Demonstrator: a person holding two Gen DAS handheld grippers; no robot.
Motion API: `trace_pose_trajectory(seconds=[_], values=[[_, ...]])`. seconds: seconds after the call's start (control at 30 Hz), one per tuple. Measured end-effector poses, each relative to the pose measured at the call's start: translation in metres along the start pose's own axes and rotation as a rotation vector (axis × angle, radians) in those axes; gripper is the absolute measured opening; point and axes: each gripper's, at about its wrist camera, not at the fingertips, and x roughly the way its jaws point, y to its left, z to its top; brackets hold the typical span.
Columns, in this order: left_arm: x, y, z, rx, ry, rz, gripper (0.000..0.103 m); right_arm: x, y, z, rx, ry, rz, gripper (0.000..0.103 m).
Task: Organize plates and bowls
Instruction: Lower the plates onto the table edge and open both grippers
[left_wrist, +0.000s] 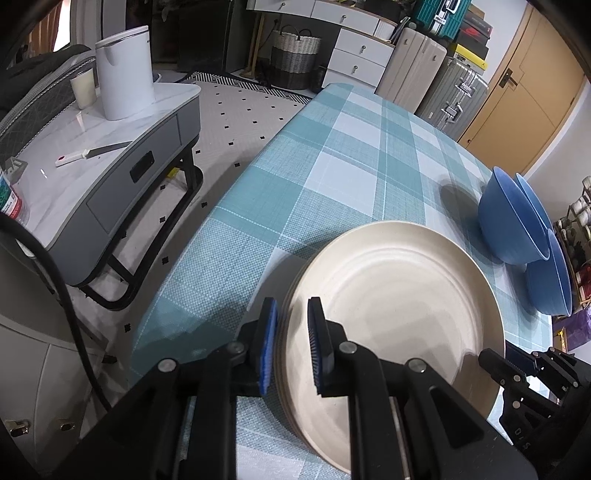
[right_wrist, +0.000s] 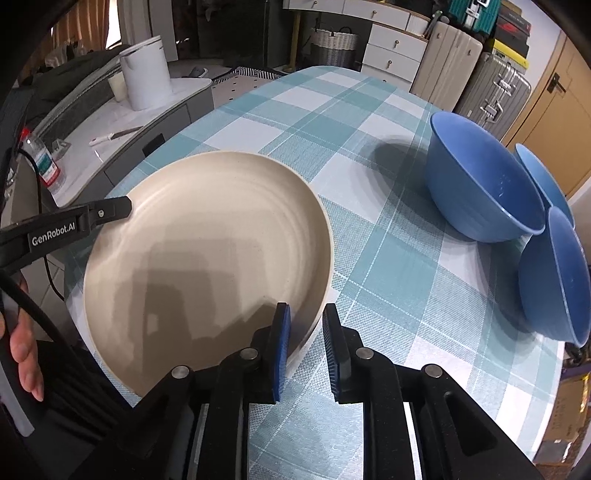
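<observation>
On the checked table (left_wrist: 332, 155), left gripper (left_wrist: 293, 347) and right gripper (right_wrist: 306, 354) each clamp the cream plate stack (right_wrist: 207, 251) at nine and three o'clock, likely to carry it level; blue bowls (right_wrist: 480, 184) wait at two o'clock.

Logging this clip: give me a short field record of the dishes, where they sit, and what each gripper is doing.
surface: table with teal plaid cloth
plates: cream plate stack, several high
bowls: three blue bowls clustered right of the plates
left gripper: jaws astride the stack's left rim, shut on it
right gripper: jaws astride the stack's right rim, shut on it
status: plates gathered, bowls not nested
</observation>
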Motion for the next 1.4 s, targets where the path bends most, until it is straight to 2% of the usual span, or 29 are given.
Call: trace_pose_trajectory(seconds=[0.23, 0.3, 0.43, 0.57, 0.7, 0.83, 0.97, 1.07, 1.17, 1.23, 1.33, 1.37, 1.4], values=[[0.000, -0.002, 0.000, 0.019, -0.002, 0.013, 0.014, -0.001, -0.010, -0.005, 0.073, -0.034, 0.073, 0.019], [-0.001, -0.001, 0.000, 0.010, -0.002, 0.011, 0.019, -0.003, -0.010, -0.005, 0.071, -0.041, 0.071, 0.019], [-0.011, -0.002, -0.002, 0.017, -0.049, 0.036, 0.022, -0.013, -0.013, -0.005, 0.085, -0.084, 0.065, 0.022], [-0.015, -0.007, -0.002, 0.048, -0.070, 0.058, 0.041, -0.022, -0.019, -0.005, 0.109, -0.125, 0.079, 0.024], [-0.019, -0.010, -0.004, 0.068, -0.090, 0.066, 0.046, -0.023, -0.020, -0.004, 0.107, -0.135, 0.080, 0.024], [-0.021, -0.010, -0.004, 0.072, -0.090, 0.058, 0.046, -0.024, -0.020, -0.005, 0.109, -0.145, 0.087, 0.027], [-0.024, -0.013, -0.005, 0.085, -0.099, 0.034, 0.046, -0.029, -0.021, -0.009, 0.109, -0.183, 0.086, 0.051], [-0.025, -0.019, -0.007, 0.115, -0.105, 0.038, 0.047, -0.034, -0.021, -0.013, 0.116, -0.222, 0.084, 0.062], [-0.031, -0.024, -0.008, 0.133, -0.137, 0.046, 0.050, -0.036, -0.023, -0.016, 0.125, -0.242, 0.098, 0.081], [-0.035, -0.024, -0.009, 0.131, -0.163, 0.023, 0.051, -0.040, -0.025, -0.020, 0.146, -0.274, 0.110, 0.086], [-0.038, -0.024, -0.009, 0.125, -0.170, 0.000, 0.065, -0.038, -0.027, -0.024, 0.156, -0.278, 0.144, 0.094], [-0.038, -0.024, -0.009, 0.120, -0.173, -0.007, 0.078, -0.038, -0.027, -0.025, 0.155, -0.278, 0.148, 0.095], [-0.040, -0.024, -0.009, 0.113, -0.185, -0.011, 0.085, -0.038, -0.027, -0.025, 0.154, -0.281, 0.155, 0.096]])
